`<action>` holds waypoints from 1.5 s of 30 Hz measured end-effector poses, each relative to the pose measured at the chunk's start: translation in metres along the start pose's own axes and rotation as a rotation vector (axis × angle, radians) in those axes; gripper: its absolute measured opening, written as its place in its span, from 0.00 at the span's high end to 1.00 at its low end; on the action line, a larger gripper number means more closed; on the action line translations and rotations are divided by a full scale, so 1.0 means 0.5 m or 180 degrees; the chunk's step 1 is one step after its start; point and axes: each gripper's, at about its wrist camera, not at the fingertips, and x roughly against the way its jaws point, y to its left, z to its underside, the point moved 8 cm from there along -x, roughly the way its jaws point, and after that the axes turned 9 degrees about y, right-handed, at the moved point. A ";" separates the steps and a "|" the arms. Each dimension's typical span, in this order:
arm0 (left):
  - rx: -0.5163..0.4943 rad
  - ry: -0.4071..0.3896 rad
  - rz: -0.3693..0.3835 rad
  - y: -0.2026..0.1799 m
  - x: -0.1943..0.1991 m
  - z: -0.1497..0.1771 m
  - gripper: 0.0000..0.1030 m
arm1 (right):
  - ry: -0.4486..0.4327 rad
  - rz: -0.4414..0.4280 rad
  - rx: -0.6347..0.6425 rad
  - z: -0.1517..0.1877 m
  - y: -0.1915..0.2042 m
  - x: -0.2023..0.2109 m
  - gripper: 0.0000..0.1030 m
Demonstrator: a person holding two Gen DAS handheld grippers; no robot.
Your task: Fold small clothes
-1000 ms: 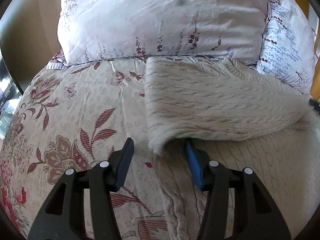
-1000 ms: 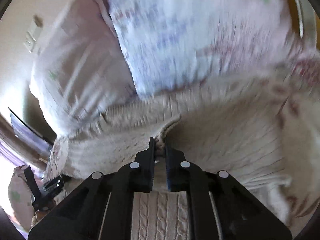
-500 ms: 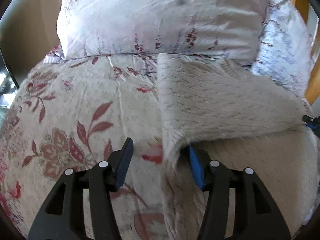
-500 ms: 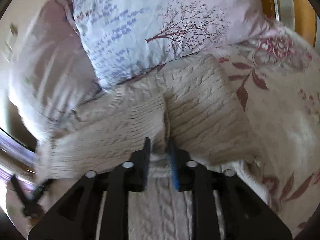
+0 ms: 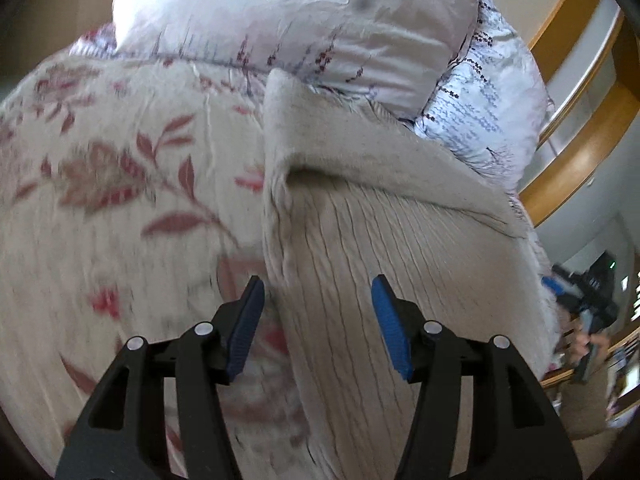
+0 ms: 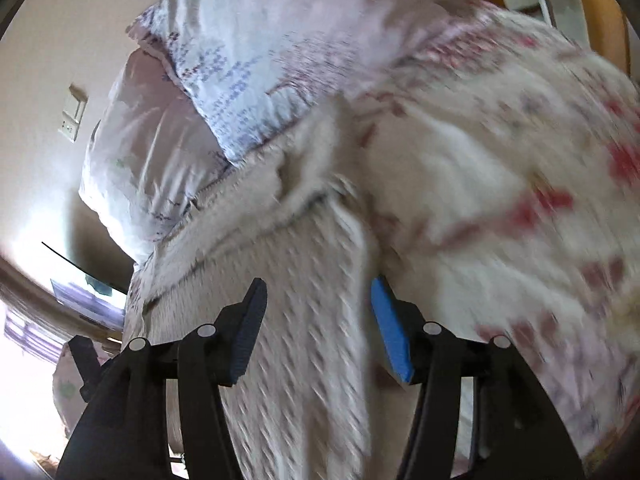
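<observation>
Motion blur smears the right wrist view, so we cannot make out the knit pattern there. We count one cream sweater (image 5: 400, 216), folded on the floral bedspread (image 5: 120, 208), and two pillows (image 5: 280, 20) toward twelve o'clock. The left gripper (image 5: 318, 320) stands partly open over the sweater's edge, holding nothing. The right gripper (image 6: 318, 320) has just been opening; its jaws stand apart above the sweater (image 6: 288, 320), gripping nothing.

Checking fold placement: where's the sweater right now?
The sweater lies on the floral bedspread, its far end against the pillows; left wrist view, center-right, ahead of the open left gripper.
</observation>
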 end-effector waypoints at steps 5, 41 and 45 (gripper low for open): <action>0.0089 -0.0036 0.0245 -0.012 0.021 0.041 0.47 | 0.0153 -0.0328 -0.0126 0.073 -0.026 0.013 0.47; -0.0248 0.0099 0.0770 -0.120 0.081 0.196 0.93 | -0.0001 -0.0588 0.1025 0.220 0.122 0.074 0.91; -0.0215 -0.0264 0.0547 -0.103 0.116 0.116 0.94 | -0.0508 -0.0233 0.1259 0.164 0.145 0.107 0.92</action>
